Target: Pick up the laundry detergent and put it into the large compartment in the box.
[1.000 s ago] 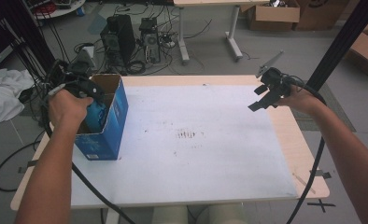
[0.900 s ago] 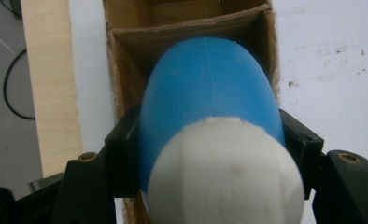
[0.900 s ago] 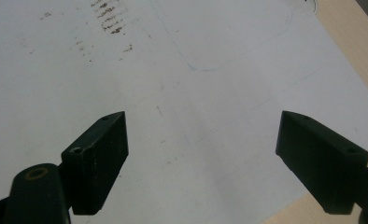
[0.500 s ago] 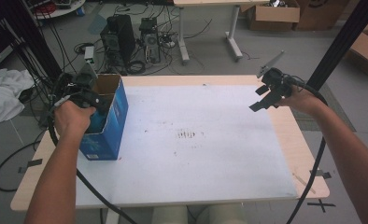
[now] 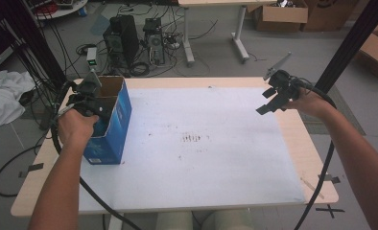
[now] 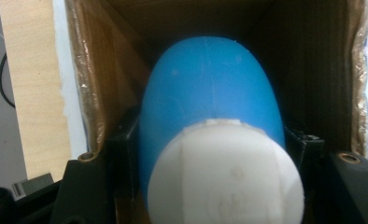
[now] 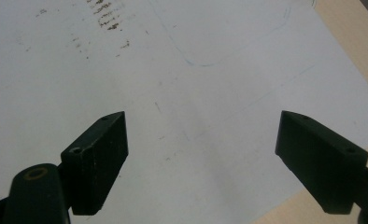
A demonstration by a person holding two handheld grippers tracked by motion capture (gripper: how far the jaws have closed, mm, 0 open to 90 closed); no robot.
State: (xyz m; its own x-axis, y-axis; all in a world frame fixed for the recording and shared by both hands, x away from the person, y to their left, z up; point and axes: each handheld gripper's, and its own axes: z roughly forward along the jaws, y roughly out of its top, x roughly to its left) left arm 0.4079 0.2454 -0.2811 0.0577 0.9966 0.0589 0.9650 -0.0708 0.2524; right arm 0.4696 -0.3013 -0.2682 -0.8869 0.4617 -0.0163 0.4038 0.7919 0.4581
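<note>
Lowered since the earlier frames, the left tool (image 5: 92, 98) now reaches deeper into the open blue cardboard box (image 5: 111, 125) at the left of the high view, the person's left hand (image 5: 76, 127) just above the box's rim. Seen from the left gripper view, the tool's jaws are clenched on a blue bottle with a white cap (image 6: 212, 116), one black jaw pressing each flank, the bottle pointing down between the box's brown inner walls. At the right of the high view, the right tool (image 5: 272, 98) hangs above the counter (image 5: 216, 167), in the same place as before, well apart from the box. Its jaws stand wide apart and released, with nothing but the counter's smudged white sheet (image 7: 182, 93) beneath them in the right gripper view.
</note>
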